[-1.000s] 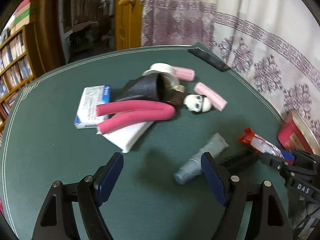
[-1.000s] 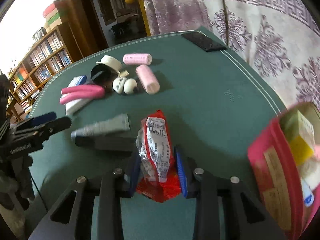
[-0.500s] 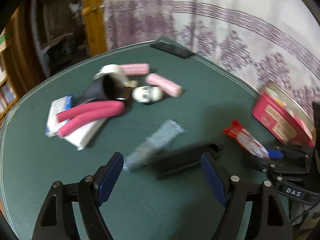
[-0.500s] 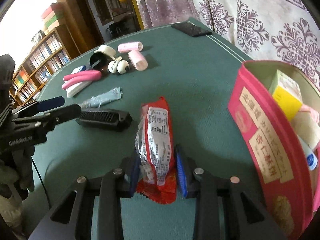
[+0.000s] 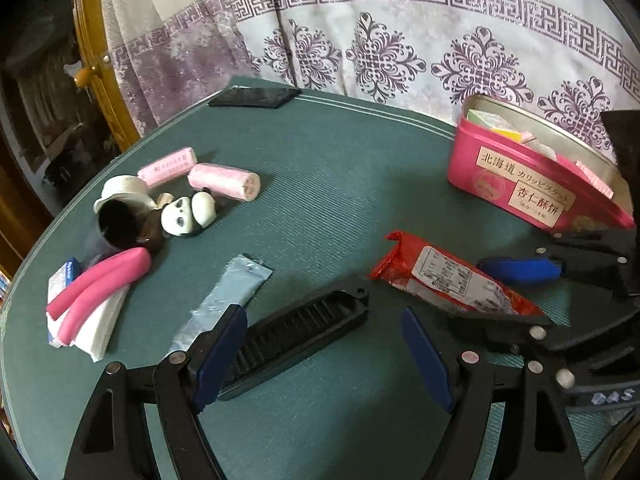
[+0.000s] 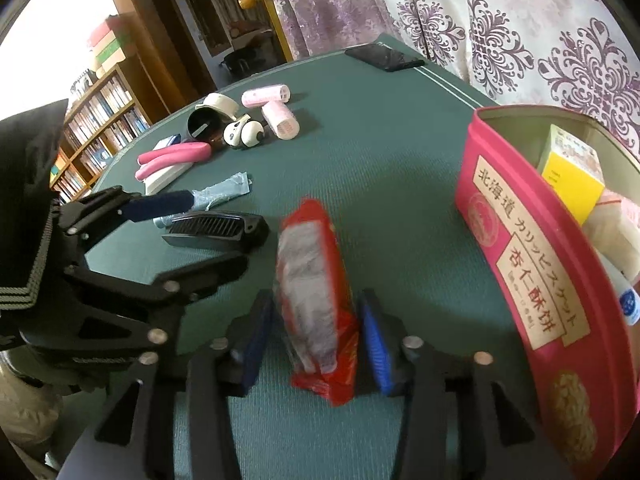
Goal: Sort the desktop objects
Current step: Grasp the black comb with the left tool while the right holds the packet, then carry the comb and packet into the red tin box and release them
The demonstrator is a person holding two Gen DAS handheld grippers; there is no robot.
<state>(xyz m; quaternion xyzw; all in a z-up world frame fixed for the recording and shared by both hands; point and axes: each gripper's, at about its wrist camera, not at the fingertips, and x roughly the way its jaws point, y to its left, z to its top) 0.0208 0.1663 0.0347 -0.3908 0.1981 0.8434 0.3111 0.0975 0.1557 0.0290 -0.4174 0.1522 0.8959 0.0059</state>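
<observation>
While the long black ribbed plastic comb [image 5: 298, 330] lies flat on the green felt table [image 5: 340, 184], its near end sits just ahead of the left gripper [image 5: 320, 354], between the two blue pads and closer to the left one. Its long axis runs diagonally, from low left to upper right in the left wrist view, so it crosses the line of the fingers at a slant; a grip would likely need the wrist turned until the pads face the comb's long sides. The left gripper stands wide and empty, pitched steeply down over the table.

Further right, the red foil snack packet [image 6: 316, 300] lies lengthwise between the blue pads of the right gripper [image 6: 316, 340], its long axis along the fingers. Those jaws have just been opening; a gap shows on each side of the packet, so it appears released onto the felt. The right hand is nearer the pink rectangular biscuit tin [image 6: 520, 264], which stands open just beside it to the right, part filled.
</observation>
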